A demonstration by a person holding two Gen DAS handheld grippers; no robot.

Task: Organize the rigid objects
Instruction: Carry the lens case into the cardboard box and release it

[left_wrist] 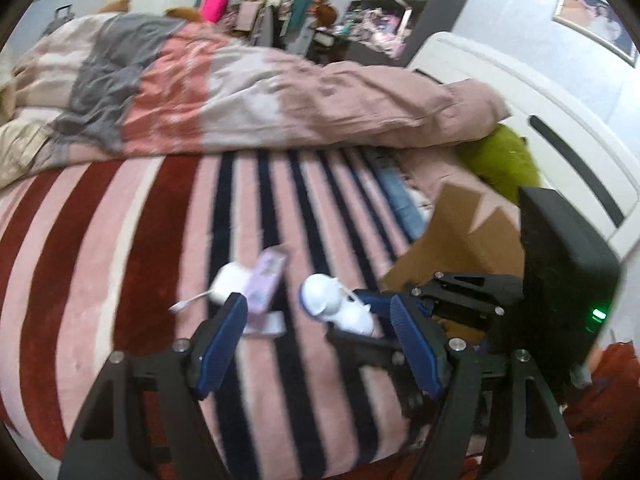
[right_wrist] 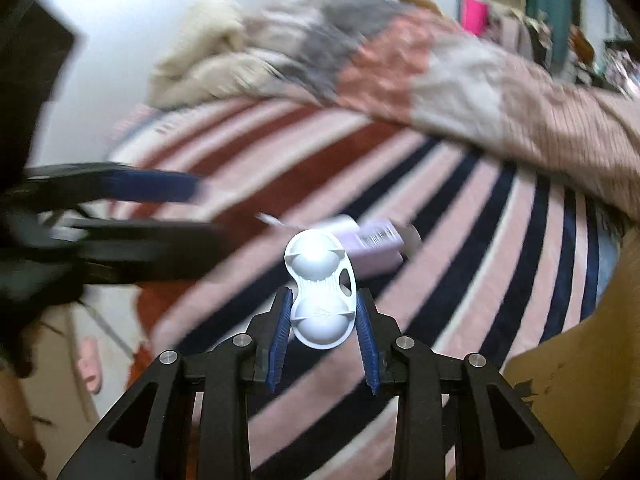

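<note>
Above the striped bed [right_wrist: 460, 208], the right gripper [right_wrist: 326, 320] grips a white two-domed case [right_wrist: 320, 280], apparently mid-pickup; the left gripper [left_wrist: 316, 340] hangs released. Next seems carrying it to the cardboard box [right_wrist: 568, 368].

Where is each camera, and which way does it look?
Left wrist view: on the left gripper, open, looking down over the striped blanket at a lilac box; the right gripper shows.
Right wrist view: on the right gripper, shut on a white two-bump case; the left gripper shows blurred.
Both show the blanket, box and case.
</note>
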